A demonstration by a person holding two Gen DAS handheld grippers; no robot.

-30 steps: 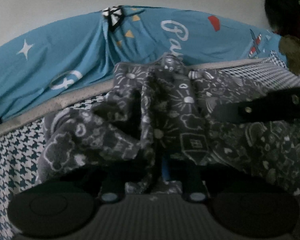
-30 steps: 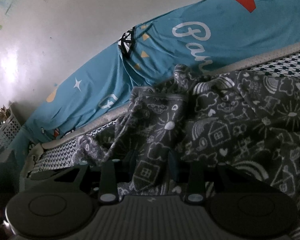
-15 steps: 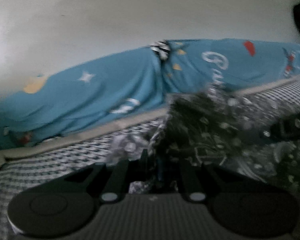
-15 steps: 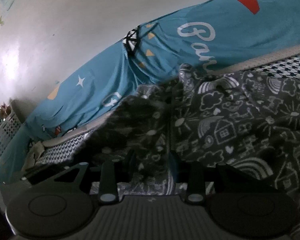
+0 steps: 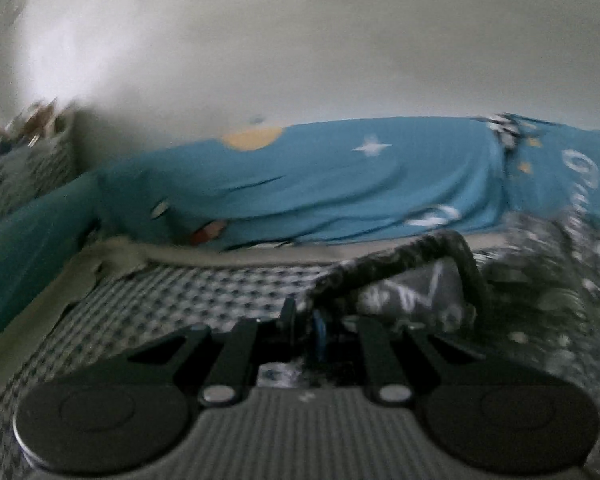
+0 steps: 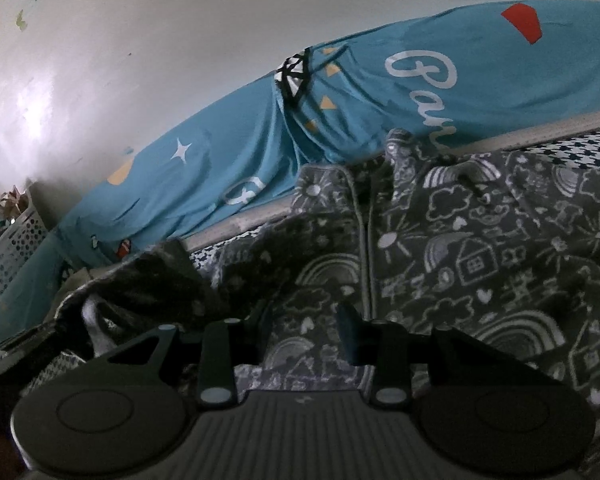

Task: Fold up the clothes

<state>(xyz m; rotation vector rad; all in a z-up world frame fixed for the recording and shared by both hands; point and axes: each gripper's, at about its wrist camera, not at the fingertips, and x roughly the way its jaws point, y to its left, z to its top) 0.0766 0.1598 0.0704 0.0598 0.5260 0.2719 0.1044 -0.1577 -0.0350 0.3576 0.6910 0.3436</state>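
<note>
Left tool (image 5: pixel 304 326), jaws pinched nearly closed on the garment's (image 6: pixel 480 264) edge, holds it just off the bed (image 5: pixel 172 296) left of the main heap, while the right tool (image 6: pixel 302 330) gapes empty over the cloth.

both wrist views low over the bed, facing the wall, sharing the blue sheet (image 5: pixel 340 192) (image 6: pixel 228 168)

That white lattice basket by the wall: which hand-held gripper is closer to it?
Left, I'd judge. The left hand-held gripper is out at the garment's basket-side edge; the right hand-held gripper sits mid-garment, farther from the basket.
</note>
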